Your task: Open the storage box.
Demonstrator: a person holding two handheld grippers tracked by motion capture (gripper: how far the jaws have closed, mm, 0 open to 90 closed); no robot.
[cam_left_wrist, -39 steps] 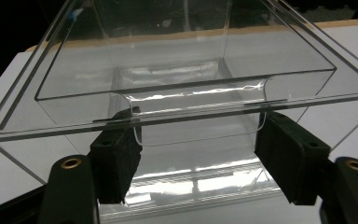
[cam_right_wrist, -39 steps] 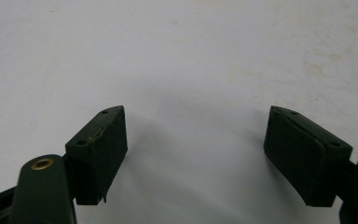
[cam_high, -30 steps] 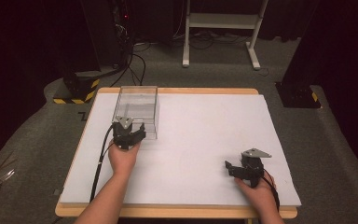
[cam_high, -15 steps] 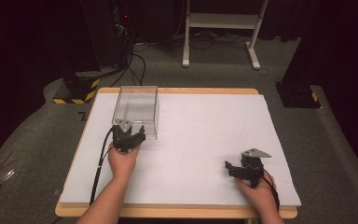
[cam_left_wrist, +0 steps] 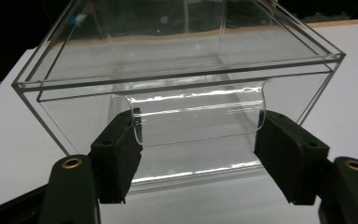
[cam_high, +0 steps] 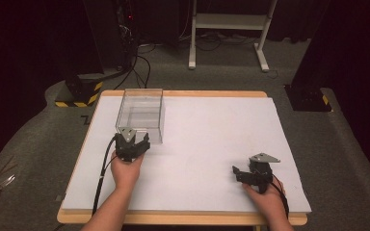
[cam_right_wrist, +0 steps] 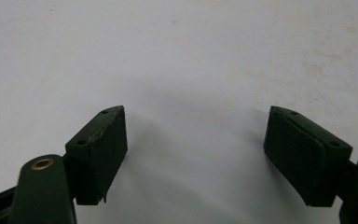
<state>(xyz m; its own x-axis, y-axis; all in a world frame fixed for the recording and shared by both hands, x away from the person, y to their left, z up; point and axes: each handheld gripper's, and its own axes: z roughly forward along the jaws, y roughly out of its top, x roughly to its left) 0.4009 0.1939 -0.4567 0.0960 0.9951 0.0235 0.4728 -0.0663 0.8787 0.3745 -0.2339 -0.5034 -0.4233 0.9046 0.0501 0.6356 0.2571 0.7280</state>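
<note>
We have our left claw (cam_left_wrist: 198, 140) right up against the near wall of the clear plastic box (cam_high: 141, 114), which stands at the far left of the white worktop (cam_high: 212, 139), close to its back edge. In the left gripper view the jaws stand wide apart, one on each side of the curved clear tab (cam_left_wrist: 196, 116) that juts from the box's front face. The left pad (cam_left_wrist: 119, 151) looks to be just touching the tab's edge; the right pad (cam_left_wrist: 286, 158) sits just beside the other end, and we cannot tell whether it makes contact. Nothing is clamped yet, so this claw holds nothing.

Over on the other side, our right claw (cam_high: 239, 173) rests low on the worktop near the front edge, well apart from the box. Its own view shows both pads spread wide over bare white surface, with nothing between them.

So where do we stand? By our reading, the approach is done: the left claw is lined up on the tab and at the right height. What is left is the squeeze itself, and then whatever the tab is for, likely pulling or lifting that front part of the box. The box appears empty, though its clear walls make that hard to judge.
</note>
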